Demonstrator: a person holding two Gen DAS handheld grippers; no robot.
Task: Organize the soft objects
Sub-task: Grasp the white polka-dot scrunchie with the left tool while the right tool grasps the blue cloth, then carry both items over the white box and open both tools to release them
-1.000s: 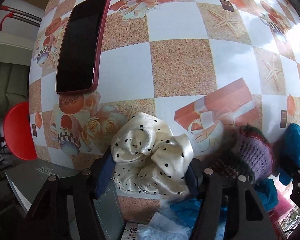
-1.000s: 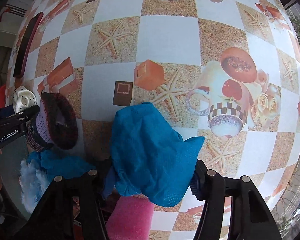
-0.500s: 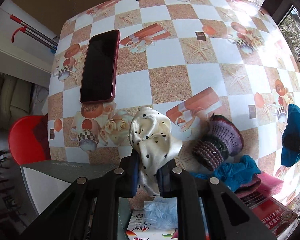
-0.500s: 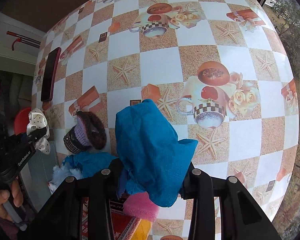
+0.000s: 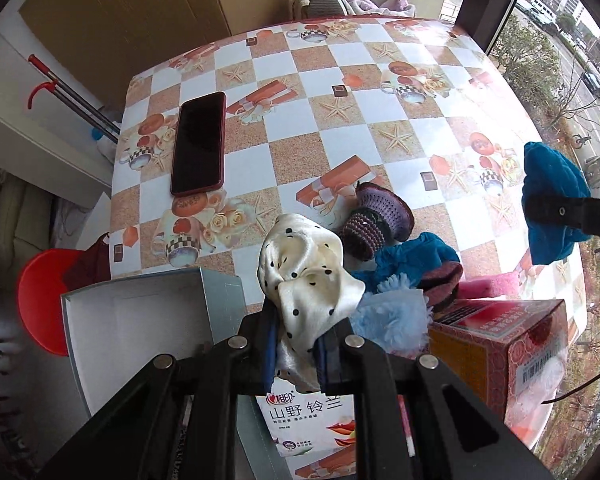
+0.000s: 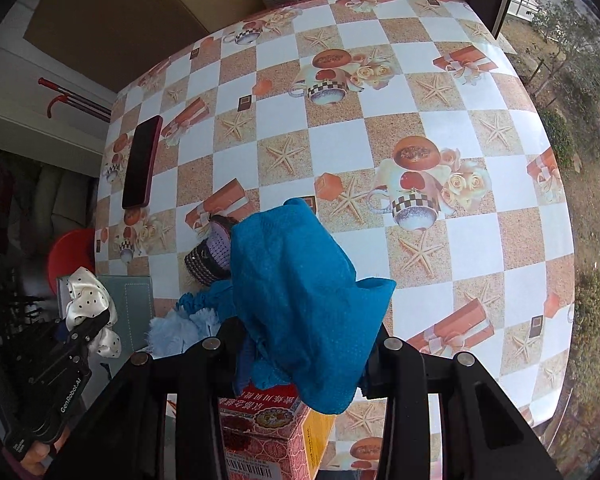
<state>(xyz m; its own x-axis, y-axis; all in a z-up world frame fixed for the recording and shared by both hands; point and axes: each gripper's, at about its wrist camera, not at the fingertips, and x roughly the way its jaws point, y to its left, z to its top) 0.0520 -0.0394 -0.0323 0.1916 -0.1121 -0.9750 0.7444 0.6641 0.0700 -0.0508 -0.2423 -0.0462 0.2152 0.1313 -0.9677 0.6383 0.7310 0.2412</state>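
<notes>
My left gripper (image 5: 296, 354) is shut on a cream polka-dot scrunchie (image 5: 306, 280) and holds it above the table's near edge, beside an open grey box (image 5: 140, 320). It also shows in the right wrist view (image 6: 90, 308). My right gripper (image 6: 304, 364) is shut on a blue cloth (image 6: 304, 296) held above the table; the cloth also shows in the left wrist view (image 5: 552, 208). A purple knitted piece (image 5: 374, 220), a blue scrunchie (image 5: 416, 256), a light blue fluffy piece (image 5: 392, 320) and a pink item (image 5: 488, 290) lie on the table.
A red phone (image 5: 199, 144) lies at the table's far left. A red carton (image 5: 508, 344) and a tissue pack (image 5: 312, 416) sit at the near edge. A red stool (image 5: 40, 300) stands left of the table (image 5: 340, 120).
Both grippers rose and pulled back from the table, each carrying its item. The left gripper closed on the scrunchie between the earliest frame and the later one.
</notes>
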